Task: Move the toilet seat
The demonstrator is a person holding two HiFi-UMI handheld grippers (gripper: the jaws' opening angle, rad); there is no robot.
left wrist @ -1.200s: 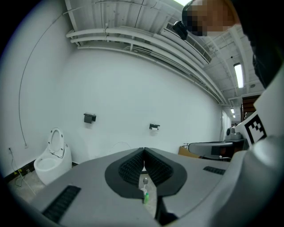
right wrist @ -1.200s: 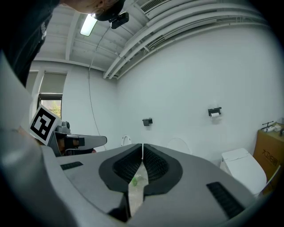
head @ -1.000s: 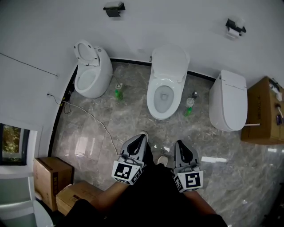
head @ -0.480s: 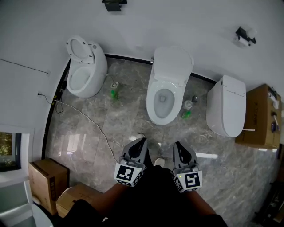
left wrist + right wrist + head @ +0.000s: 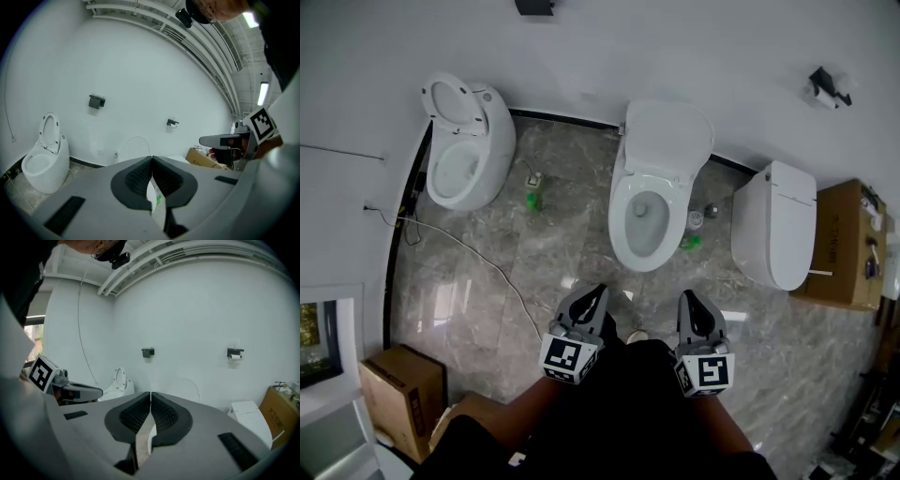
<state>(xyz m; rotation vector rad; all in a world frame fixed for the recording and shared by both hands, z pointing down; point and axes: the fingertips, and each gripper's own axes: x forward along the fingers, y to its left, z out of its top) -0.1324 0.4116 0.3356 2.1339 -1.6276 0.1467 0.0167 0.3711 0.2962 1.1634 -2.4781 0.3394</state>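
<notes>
Head view | marble floor (image 5: pixel 572 234) | white wall (image 5: pixel 675 47) | left gripper (image 5: pixel 598 291), right gripper (image 5: pixel 686 297) closed, empty

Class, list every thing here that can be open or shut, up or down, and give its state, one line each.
Left toilet, lid up.
Middle toilet, lid up.
Right toilet, lid down.
Left gripper, shut, empty.
Right gripper, shut, empty.

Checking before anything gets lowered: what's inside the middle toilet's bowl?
Only white porcelain and a small drain hole show inside the middle toilet's bowl; nothing loose. Its lid stands raised behind. The inner wall under the near rim is hidden.
</notes>
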